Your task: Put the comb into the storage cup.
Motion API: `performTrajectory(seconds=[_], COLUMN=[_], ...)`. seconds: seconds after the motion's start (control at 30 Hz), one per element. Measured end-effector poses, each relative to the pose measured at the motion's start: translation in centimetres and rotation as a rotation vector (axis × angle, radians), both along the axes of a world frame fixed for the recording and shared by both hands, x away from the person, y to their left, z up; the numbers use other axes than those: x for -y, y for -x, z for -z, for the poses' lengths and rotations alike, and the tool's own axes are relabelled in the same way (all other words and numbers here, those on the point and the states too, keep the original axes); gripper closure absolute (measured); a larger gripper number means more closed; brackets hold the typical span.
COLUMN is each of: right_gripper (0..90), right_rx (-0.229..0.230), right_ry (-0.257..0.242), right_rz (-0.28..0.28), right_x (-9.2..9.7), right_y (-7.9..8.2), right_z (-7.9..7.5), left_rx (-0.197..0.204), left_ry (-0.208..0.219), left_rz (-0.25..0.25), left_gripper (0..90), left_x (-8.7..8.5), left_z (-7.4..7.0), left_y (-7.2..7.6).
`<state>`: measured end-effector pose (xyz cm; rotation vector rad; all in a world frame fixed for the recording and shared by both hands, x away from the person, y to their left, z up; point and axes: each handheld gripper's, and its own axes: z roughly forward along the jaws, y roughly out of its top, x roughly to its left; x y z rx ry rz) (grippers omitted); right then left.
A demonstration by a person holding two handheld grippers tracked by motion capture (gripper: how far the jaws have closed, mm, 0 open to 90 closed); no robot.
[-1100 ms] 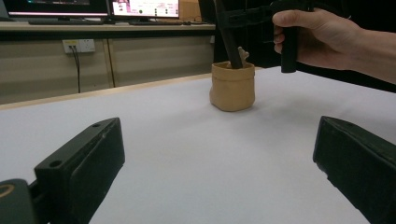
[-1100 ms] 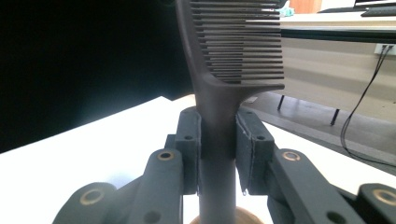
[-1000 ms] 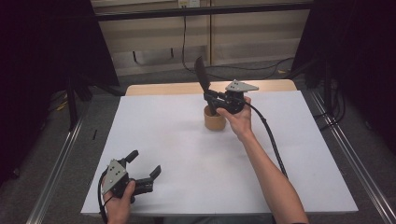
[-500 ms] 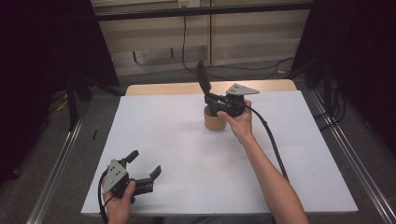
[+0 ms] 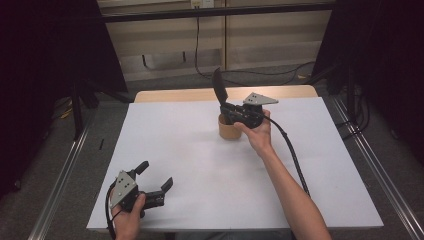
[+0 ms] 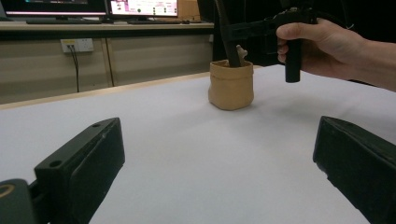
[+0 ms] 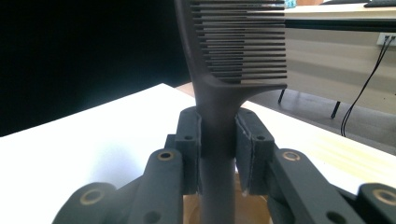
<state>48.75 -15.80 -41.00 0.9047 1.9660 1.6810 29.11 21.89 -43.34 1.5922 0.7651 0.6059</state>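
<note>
While the right gripper (image 5: 235,116) hovers over the small tan pouch (image 5: 229,129) at the far middle of the white table (image 5: 200,150), its jaws are clenched on the handle of a dark comb (image 7: 224,88), just below where the teeth begin, as the right gripper view shows plainly. Seen from the high view, the comb (image 5: 218,89) stands nearly upright, its toothed end pointing up and away, and its handle runs down into the open mouth of the pouch (image 6: 230,84); whether the tip rests on the bottom I cannot tell. To my judgement the comb is light, stiff plastic, smooth and somewhat slippery, so a grip across the flat handle near the teeth, as now, keeps it from swivelling; the fine teeth would bend or snap if pinched, so they are best left alone. The pouch looks soft and light, with walls that slump a little, and it could tip or slide if the comb drags sideways against its rim, so a straight up-and-down motion seems safest. Something small and pale (image 6: 241,50) pokes out of the pouch beside the handle, too blurred to name. At the near left corner the left gripper (image 5: 155,176) lies low over the table, its jaws released and wide apart with nothing between them
</note>
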Motion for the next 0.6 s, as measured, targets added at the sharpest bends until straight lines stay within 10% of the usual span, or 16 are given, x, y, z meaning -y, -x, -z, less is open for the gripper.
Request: performTrajectory(seconds=[0.6], right_gripper=[72.7], right_rx=[-0.009], right_ry=[0.038], right_rz=[-0.002], right_x=[0.00], right_y=[0.32], right_z=[0.63], left_rx=[0.000], left_ry=[0.000], left_rz=[0.001], left_gripper=[2.2], left_x=[-0.01], left_z=[-0.03], left_y=[0.01])
